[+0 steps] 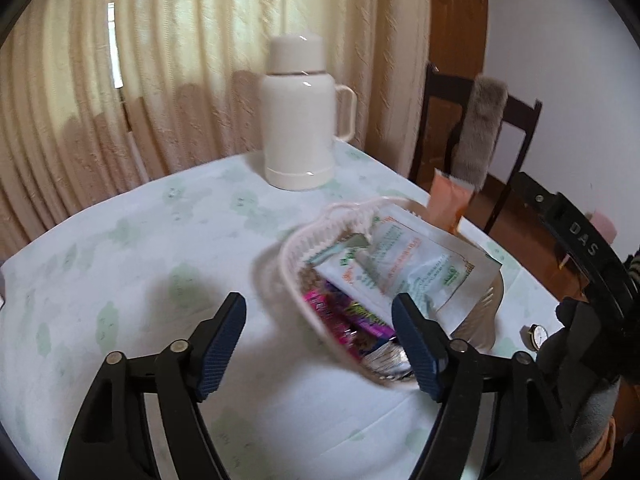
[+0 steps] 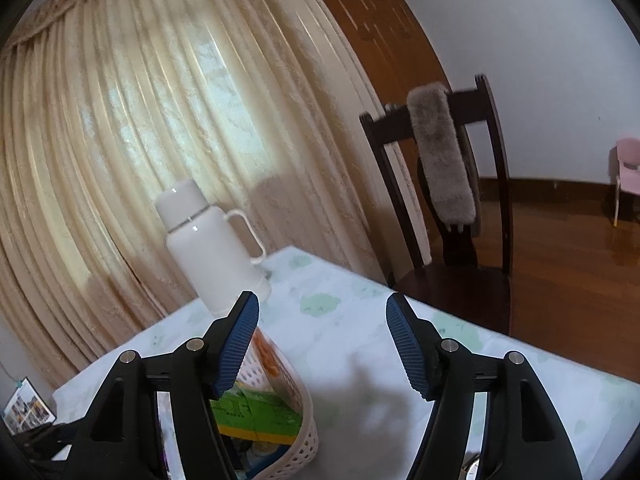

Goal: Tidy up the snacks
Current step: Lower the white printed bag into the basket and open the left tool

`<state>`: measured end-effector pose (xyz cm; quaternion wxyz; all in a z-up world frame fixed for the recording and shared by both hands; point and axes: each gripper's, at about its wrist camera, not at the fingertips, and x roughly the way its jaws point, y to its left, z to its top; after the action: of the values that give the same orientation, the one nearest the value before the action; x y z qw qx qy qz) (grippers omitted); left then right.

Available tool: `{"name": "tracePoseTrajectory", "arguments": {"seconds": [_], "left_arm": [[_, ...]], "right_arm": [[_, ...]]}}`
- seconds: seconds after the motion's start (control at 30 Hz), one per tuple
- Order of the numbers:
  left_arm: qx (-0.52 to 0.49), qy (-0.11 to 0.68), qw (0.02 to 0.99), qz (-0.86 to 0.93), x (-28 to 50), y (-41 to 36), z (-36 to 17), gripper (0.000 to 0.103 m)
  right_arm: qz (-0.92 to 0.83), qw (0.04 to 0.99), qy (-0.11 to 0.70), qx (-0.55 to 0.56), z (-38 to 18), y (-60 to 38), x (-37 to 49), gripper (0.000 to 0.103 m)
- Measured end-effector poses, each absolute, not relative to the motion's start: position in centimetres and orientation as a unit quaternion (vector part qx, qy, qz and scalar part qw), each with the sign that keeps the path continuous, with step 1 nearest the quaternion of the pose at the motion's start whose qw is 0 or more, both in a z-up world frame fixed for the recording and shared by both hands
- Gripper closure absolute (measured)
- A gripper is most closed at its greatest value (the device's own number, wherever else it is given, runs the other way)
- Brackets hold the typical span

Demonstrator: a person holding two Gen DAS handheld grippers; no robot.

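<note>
White slatted plastic basket (image 1: pixel 304 240) sits right of centre on the pale green-patterned tablecloth (image 1: pixel 140 260), already heaped with a large white sachet (image 1: pixel 404 264), pink wrappers (image 1: pixel 340 316) and an orange packet (image 1: pixel 448 200). We hold our left gripper (image 1: pixel 318 336) and right gripper (image 2: pixel 322 344) with jaws apart, both empty. We judge any remaining packets should be tucked flat. The tall white thermos flask (image 1: pixel 300 120) stands far behind; the right table edge and dark wooden chair (image 2: pixel 460 200) are close, with open room to the left.

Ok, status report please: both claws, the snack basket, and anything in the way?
Left claw open, empty, over the table. Right claw open, empty. Basket on the tablecloth, full of snack packets. White flask stands behind it, apart; nothing blocks.
</note>
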<state>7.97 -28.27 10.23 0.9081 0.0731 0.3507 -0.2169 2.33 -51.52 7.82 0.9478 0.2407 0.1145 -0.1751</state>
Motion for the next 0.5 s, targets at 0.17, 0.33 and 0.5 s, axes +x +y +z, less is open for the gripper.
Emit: {"name": "tracePoseTrajectory", "arguments": {"seconds": [0.17,0.33,0.5], "left_arm": [[0.036,0.355,0.914,-0.194,7.5,-24.8,10.3,0.029],[0.015,0.371,0.912,-0.174,7.8,-22.6,9.6,0.029],[-0.004,0.386,0.908,-0.164,8.2,-21.1,8.7,0.029]], "right_arm": [[-0.132,0.975,0.067,0.166,9.2,-47.8,1.5,0.025],[-0.09,0.988,0.097,0.075,9.0,-43.4,3.4,0.02],[-0.097,0.98,0.173,0.013,7.5,-41.3,5.8,0.02]]}}
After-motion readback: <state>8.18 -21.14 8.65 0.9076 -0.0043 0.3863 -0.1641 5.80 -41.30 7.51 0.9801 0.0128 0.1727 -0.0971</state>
